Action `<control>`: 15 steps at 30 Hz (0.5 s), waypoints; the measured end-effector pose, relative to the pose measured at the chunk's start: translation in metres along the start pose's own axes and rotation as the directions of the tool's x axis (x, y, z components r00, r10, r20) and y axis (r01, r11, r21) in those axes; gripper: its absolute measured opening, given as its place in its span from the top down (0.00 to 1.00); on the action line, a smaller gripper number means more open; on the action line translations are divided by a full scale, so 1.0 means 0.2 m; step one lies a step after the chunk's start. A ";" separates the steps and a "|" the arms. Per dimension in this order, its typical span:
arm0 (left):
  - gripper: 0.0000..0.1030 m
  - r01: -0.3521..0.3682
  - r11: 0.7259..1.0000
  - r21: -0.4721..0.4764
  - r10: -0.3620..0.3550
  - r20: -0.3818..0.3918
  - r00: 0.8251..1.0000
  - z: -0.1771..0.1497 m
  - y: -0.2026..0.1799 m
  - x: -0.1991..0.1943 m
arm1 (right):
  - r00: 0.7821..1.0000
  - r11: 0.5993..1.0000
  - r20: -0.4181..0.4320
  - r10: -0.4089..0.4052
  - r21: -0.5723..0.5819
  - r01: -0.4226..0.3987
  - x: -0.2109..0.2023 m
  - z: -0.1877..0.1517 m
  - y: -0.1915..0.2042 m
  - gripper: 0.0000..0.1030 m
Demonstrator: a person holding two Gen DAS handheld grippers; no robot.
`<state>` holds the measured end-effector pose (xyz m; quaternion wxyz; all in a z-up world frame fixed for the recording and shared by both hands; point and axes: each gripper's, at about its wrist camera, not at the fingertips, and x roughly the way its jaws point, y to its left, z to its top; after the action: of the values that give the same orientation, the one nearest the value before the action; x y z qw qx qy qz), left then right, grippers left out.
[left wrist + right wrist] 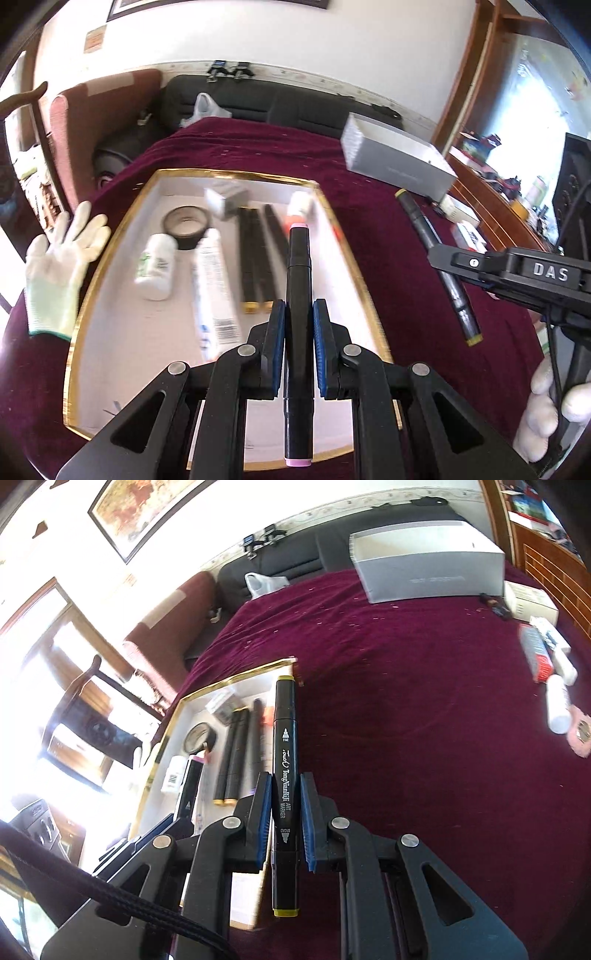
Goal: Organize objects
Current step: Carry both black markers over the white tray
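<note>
Marker (284, 794) reading "Touch TongNianRiJi ART MARKER" sits in right gripper (285, 823).

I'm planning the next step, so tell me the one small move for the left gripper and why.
Probably lower the left gripper and open its fingers to lay the pink-capped marker in the tray. The marker hangs over the tray's white floor, just right of the two black markers already lying there. The right gripper holds a yellow-capped marker over the cloth.
</note>
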<state>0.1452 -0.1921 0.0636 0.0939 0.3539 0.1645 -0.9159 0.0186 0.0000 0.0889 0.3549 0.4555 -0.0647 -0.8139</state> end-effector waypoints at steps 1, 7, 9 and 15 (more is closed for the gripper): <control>0.89 -0.003 1.000 -0.007 0.003 0.000 1.000 0.00 0.03 0.00 | 1.000 1.000 -0.003 0.002 -0.009 -0.002 0.01 0.00 0.02 0.88; 0.89 -0.023 0.999 -0.046 0.022 -0.007 1.000 0.00 0.18 0.00 | 1.000 0.999 -0.023 0.019 -0.041 -0.020 0.08 0.00 0.14 0.88; 0.89 -0.030 0.997 -0.064 0.030 -0.010 1.000 0.00 0.23 0.00 | 0.999 0.998 -0.031 0.021 -0.052 -0.023 0.11 -0.01 0.18 0.88; 0.89 -0.056 0.992 -0.109 0.054 -0.014 0.998 -0.01 0.38 -0.01 | 0.997 0.997 -0.066 0.034 -0.066 -0.039 0.20 -0.03 0.25 0.87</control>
<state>0.1697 -0.2618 0.0448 0.1375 0.3576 0.2053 -0.9006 0.0366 -0.0623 0.0784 0.3867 0.4682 -0.0342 -0.7937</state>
